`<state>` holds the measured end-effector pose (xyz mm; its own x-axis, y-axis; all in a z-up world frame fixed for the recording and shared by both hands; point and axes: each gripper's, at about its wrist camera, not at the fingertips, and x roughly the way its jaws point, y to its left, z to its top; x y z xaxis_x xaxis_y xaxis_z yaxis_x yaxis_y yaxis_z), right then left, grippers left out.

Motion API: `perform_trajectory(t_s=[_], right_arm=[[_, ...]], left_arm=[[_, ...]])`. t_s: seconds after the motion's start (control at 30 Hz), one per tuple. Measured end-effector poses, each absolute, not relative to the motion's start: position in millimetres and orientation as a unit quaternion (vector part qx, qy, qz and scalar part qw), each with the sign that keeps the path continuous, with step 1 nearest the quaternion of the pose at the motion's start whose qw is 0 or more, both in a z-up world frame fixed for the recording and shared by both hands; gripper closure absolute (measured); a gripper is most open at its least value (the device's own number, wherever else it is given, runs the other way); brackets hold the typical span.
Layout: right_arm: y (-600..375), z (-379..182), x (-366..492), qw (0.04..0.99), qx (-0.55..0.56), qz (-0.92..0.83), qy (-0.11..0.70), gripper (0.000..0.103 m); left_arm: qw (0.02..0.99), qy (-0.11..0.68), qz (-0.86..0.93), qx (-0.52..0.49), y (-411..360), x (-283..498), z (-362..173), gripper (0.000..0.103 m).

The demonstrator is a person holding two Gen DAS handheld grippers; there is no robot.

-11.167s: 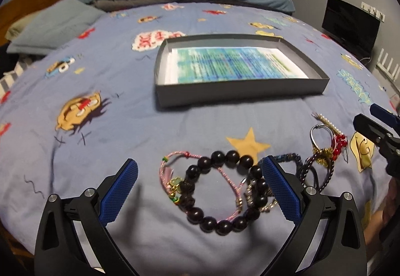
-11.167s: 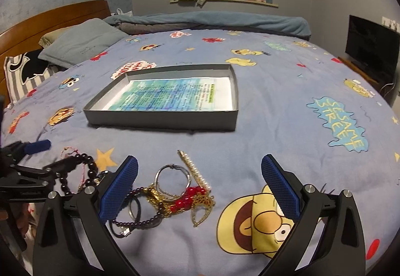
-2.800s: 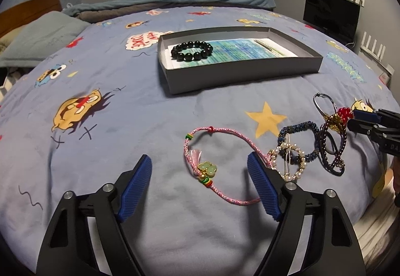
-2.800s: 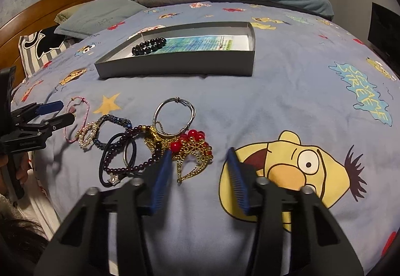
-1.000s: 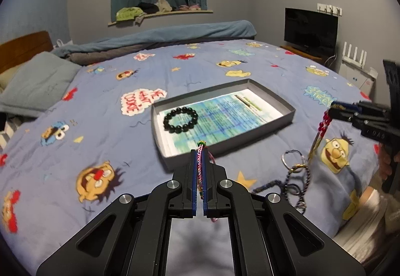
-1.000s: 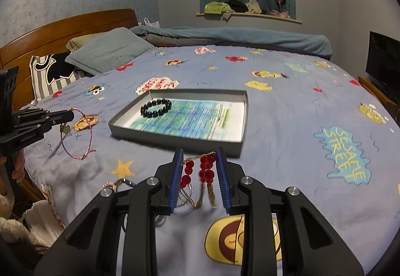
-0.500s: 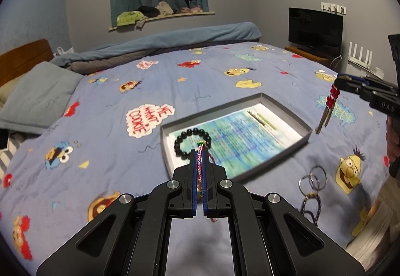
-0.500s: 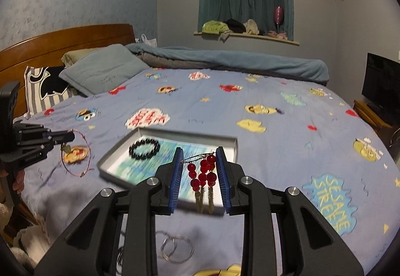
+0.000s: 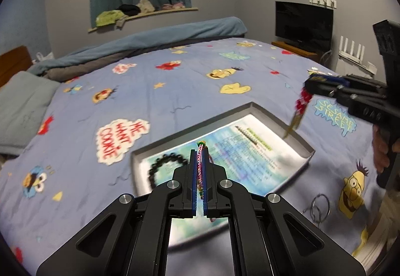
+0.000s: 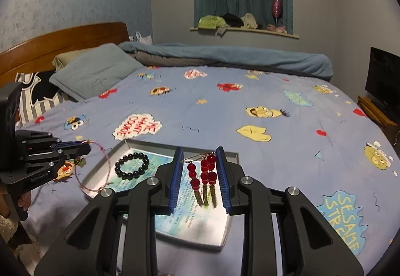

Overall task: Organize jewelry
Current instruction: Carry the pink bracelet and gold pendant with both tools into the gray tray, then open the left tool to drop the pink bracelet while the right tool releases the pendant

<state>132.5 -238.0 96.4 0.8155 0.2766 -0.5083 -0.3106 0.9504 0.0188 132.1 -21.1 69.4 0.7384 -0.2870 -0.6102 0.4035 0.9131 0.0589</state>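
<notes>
In the left wrist view my left gripper (image 9: 199,151) is shut on a pink braided cord bracelet (image 9: 200,163), held above the near side of the grey tray (image 9: 282,121). A black bead bracelet (image 9: 166,167) and a thin pearl hairpin (image 9: 247,136) lie in the tray. The right wrist view shows my right gripper (image 10: 199,149) shut on a gold ornament with red beads (image 10: 203,173), which dangles over the tray (image 10: 232,154). The same view has the left gripper (image 10: 86,144) at the left with the pink bracelet (image 10: 100,168) hanging from it, near the black bead bracelet (image 10: 132,166).
The tray lies on a blue cartoon-print bedspread (image 9: 175,81). Metal rings (image 9: 318,208) and other jewelry sit on the bed near its right front edge. A pillow (image 10: 95,76) and wooden headboard (image 10: 62,41) stand at the left, a TV (image 9: 303,23) at the right.
Both grippers have moved forward over the bed, each carrying its piece, and now hang over the tray. The tray sits closer and lower in both views.
</notes>
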Motion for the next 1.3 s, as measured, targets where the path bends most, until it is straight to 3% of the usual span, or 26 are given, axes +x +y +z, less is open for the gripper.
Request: perform_trajectory(t_s=[0.5, 1.0, 1.13, 1.27, 1.3], right_arm=[[-237, 14, 216, 0.922, -0.022, 0.119, 0.367, 0.076], [-238, 9, 268, 0.913, -0.016, 0.088, 0.398, 0.076], [-238, 7, 269, 0.912, -0.016, 0.089, 0.401, 0.076], [-237, 9, 266, 0.914, -0.019, 0.090, 0.396, 0.069], [-237, 10, 266, 0.914, -0.019, 0.091, 0.394, 0.061]], left_arm=[[0.902, 0.366, -0.204, 0.100, -70, 227, 8, 0.099], [0.897, 0.385, -0.162, 0.141, -76, 261, -8, 0.098], [0.897, 0.388, -0.161, 0.134, -72, 261, -8, 0.072], [0.901, 0.385, -0.152, 0.132, -70, 259, -7, 0.066], [0.902, 0.382, -0.150, 0.131, -68, 259, -6, 0.065]])
